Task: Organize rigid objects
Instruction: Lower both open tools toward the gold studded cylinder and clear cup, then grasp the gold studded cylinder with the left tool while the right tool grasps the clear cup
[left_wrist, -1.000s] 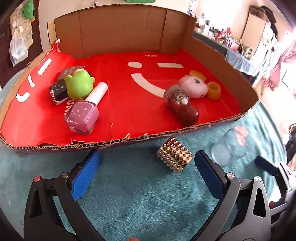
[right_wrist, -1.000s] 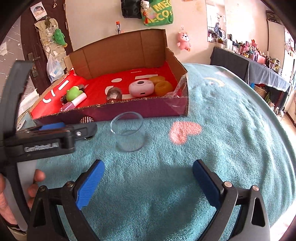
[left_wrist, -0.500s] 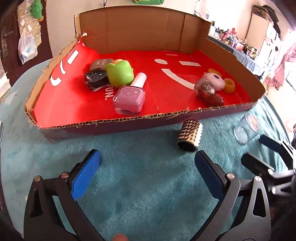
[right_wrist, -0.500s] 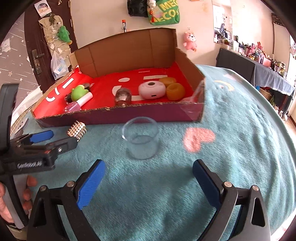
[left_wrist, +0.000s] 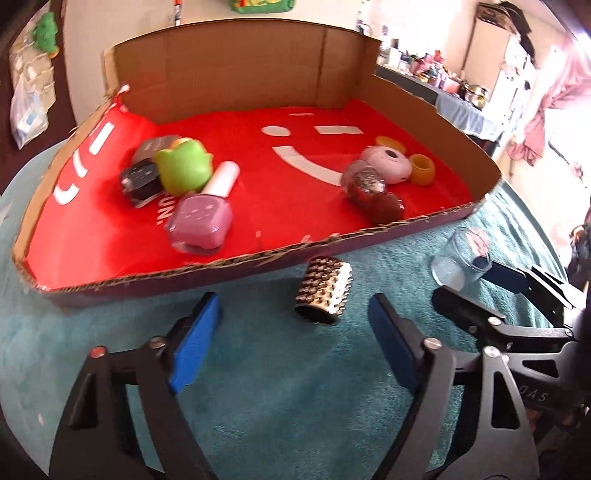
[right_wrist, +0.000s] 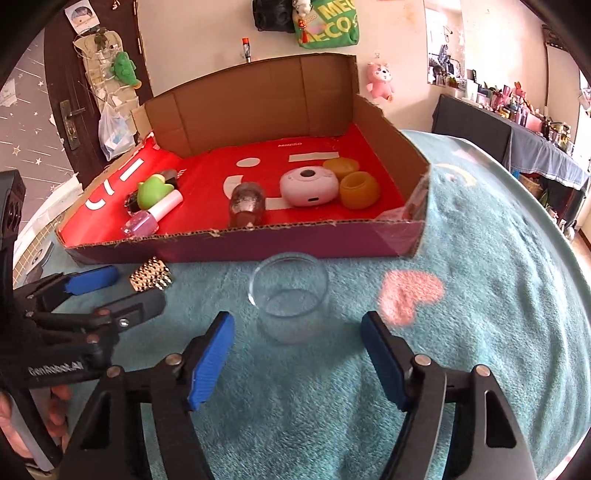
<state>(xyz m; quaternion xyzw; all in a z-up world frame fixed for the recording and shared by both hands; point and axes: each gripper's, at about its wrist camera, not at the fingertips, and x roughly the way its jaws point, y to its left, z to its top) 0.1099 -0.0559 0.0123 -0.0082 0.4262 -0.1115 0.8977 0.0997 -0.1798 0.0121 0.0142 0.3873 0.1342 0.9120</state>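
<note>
A teal fleece blanket (right_wrist: 480, 295) with a pink heart on it covers the whole work surface. On it stands a shallow cardboard tray (left_wrist: 236, 66) lined in red, its tall back wall facing the cameras and its low front edge nearest the grippers.

Inside the tray, at its left, a green frog-shaped toy (left_wrist: 183, 170) sits against a dark nail polish bottle (left_wrist: 142, 181), with a pink nail polish bottle (left_wrist: 201, 219) lying on its side just in front, white cap pointing toward the back. At the right of the tray lie a pale pink round case (left_wrist: 388, 168), a glittery bottle (left_wrist: 369, 188) just in front of it, and an orange ring-shaped cup (left_wrist: 423, 170) beside the case.

Outside the tray, on the blanket just in front of its low edge, a clear glass cup (right_wrist: 290, 295) stands upright, and well to its left a studded metallic cylinder (left_wrist: 324, 291) stands slightly tilted.

The left gripper (left_wrist: 291, 334) hovers just short of the studded cylinder; its jaws have just been closing but are apart, with nothing pressed between the blue pads (the cylinder sits just beyond the tips). The right gripper (right_wrist: 297, 345) likewise has jaws just narrowed yet apart, the glass cup just ahead of them, untouched.
</note>
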